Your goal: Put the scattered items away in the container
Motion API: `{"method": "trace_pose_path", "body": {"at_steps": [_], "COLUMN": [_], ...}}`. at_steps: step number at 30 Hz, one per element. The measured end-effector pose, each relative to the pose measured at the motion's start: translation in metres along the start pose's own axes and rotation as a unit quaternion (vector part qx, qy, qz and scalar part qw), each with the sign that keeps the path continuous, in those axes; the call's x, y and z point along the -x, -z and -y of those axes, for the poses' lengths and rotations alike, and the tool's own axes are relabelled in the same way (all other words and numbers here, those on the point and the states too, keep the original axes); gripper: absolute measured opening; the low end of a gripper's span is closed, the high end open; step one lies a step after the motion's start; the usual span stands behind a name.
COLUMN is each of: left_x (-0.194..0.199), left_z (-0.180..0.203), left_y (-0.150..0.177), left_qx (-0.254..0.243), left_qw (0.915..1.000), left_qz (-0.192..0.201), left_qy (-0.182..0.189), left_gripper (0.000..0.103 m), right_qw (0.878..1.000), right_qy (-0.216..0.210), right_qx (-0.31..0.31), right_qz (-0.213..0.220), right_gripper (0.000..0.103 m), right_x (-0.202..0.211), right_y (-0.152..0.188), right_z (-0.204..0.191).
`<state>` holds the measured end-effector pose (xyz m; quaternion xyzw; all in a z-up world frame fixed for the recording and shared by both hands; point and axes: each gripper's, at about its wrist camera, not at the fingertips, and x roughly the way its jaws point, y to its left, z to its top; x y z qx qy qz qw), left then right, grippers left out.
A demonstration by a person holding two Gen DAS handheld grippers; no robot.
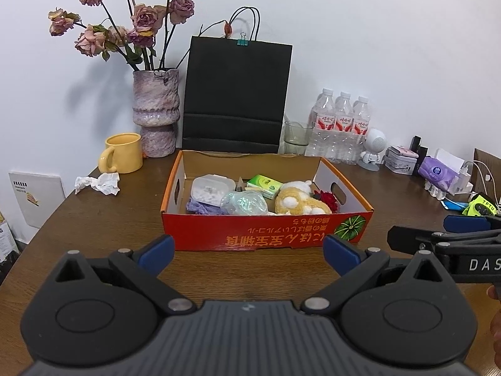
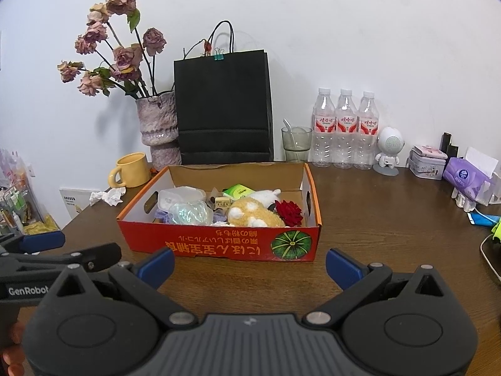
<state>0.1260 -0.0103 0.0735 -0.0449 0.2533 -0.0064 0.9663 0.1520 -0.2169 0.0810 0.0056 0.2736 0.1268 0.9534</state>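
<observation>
A red-orange cardboard box (image 1: 250, 235) (image 2: 200, 241) sits mid-table. Inside lie a white plastic tub (image 1: 211, 189), a shiny clear bag (image 1: 244, 203) (image 2: 189, 213), a green packet (image 1: 264, 185) (image 2: 238, 191), a yellow plush toy (image 1: 297, 202) (image 2: 250, 214) and a red rose (image 1: 327, 199) (image 2: 289, 211). A crumpled white tissue (image 1: 98, 183) (image 2: 108, 195) lies on the table left of the box. My left gripper (image 1: 249, 255) is open and empty, in front of the box. My right gripper (image 2: 250, 264) is open and empty, beside it; it also shows in the left wrist view (image 1: 438, 232).
A yellow mug (image 1: 120, 153), a vase of dried roses (image 1: 156, 112), a black paper bag (image 1: 235, 94), a glass (image 1: 296, 138), three water bottles (image 1: 341, 125), a small white robot figure (image 1: 374, 148), tins and a purple tissue pack (image 1: 438, 172) line the back wall. Cables lie at far right.
</observation>
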Motion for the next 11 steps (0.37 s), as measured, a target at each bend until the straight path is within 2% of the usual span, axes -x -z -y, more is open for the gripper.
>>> {"method": "trace_pose_path", "body": {"at_steps": [11], "left_x": [-0.0021], "left_z": [0.0013], "left_y": [0.0012], "left_qx": [0.0], "left_qw": [1.0], "left_qz": [0.0], "left_qy": [0.004], "left_gripper": [0.103], "right_qw": [1.0], "right_qy": [-0.002], "right_qx": [-0.004], "right_qz": [-0.005], "right_gripper": [0.103], "right_x": [-0.0032], "right_y": [0.0025], "right_z": [0.0021]}}
